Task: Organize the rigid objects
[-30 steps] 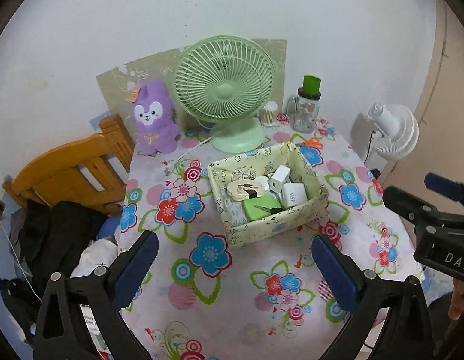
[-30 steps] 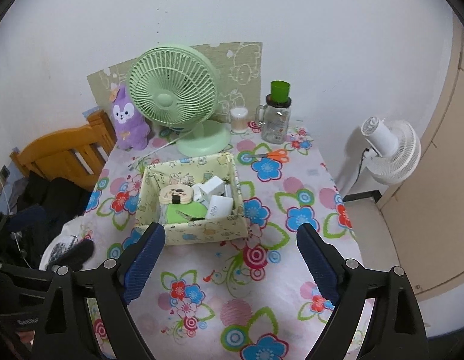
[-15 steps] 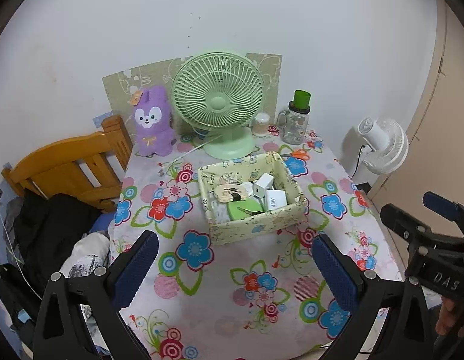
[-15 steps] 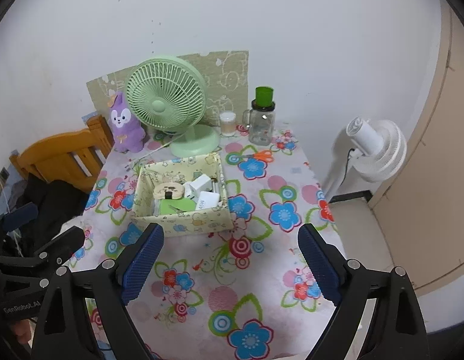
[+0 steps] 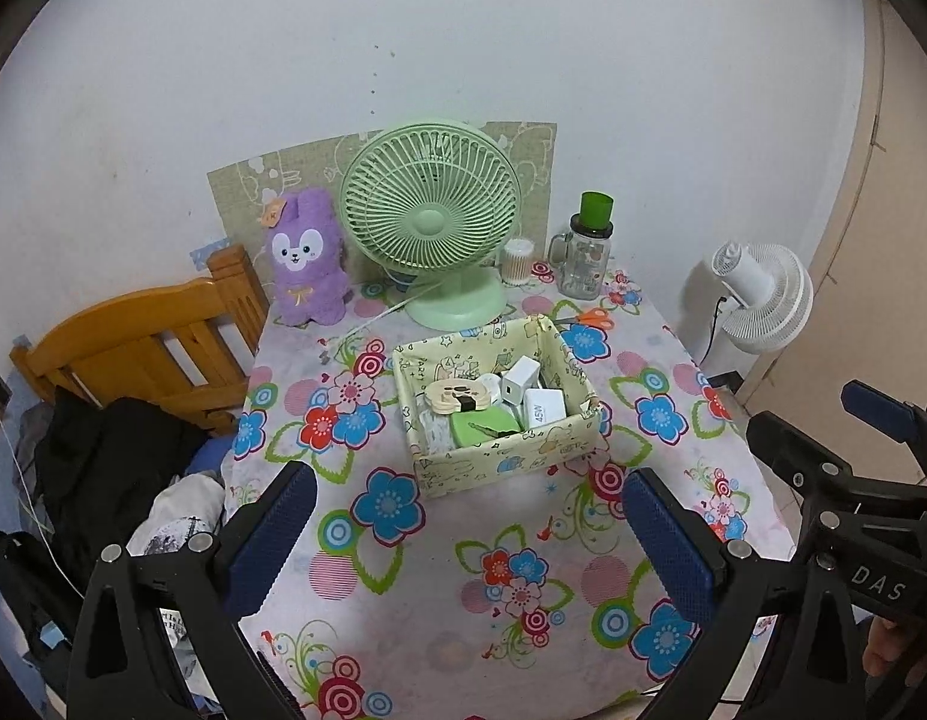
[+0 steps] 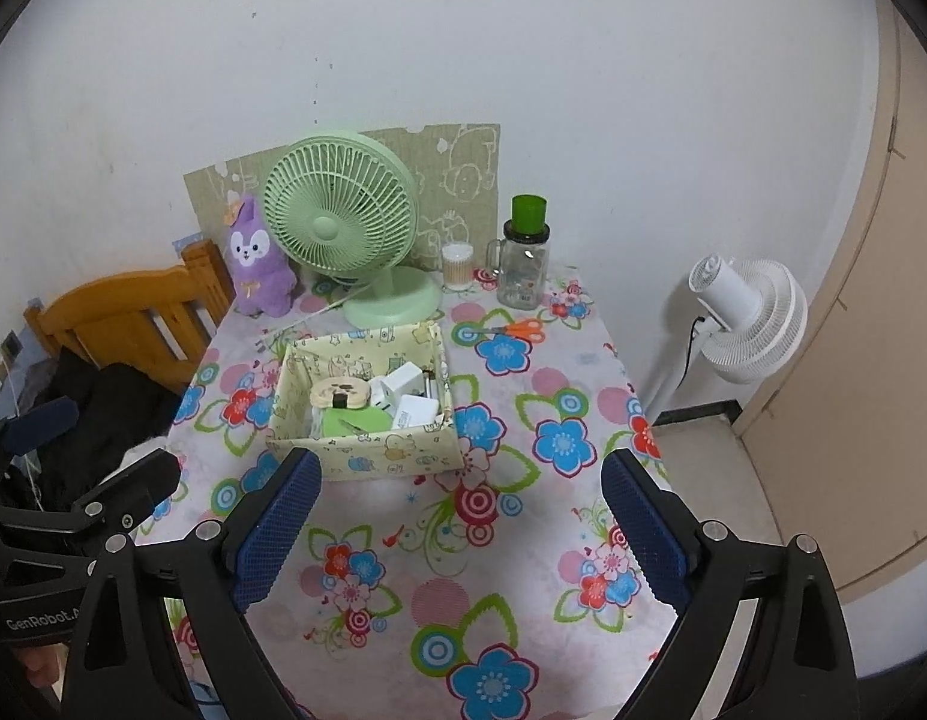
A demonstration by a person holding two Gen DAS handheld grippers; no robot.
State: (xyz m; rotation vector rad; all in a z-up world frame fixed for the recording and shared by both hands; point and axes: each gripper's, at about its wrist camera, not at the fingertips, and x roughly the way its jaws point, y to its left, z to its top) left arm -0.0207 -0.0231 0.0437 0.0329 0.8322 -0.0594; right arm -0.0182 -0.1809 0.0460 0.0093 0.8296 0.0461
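Observation:
A pale yellow patterned box (image 5: 505, 465) stands mid-table on the flowered tablecloth (image 5: 403, 570). It holds white chargers (image 5: 541, 405), a green case (image 5: 484, 426) and a beige bear-shaped item (image 5: 457, 396). Orange-handled scissors (image 5: 592, 318) lie on the cloth behind the box. My left gripper (image 5: 466, 477) hangs open above the near side of the table, short of the box and empty. In the right wrist view the box (image 6: 373, 450) sits ahead to the left. The right gripper (image 6: 461, 462) has its jaws opening wide, with nothing between them.
At the back stand a green desk fan (image 5: 430, 222), a purple plush (image 5: 307, 258), a swab jar (image 5: 517, 261) and a glass mug with a green lid (image 5: 586, 252). A wooden chair (image 5: 133, 348) with dark clothes stands left. A white floor fan (image 5: 760, 300) stands right.
Both grippers have drawn back and up from the box, so the table looks smaller and farther. The right jaws stand slightly wider.

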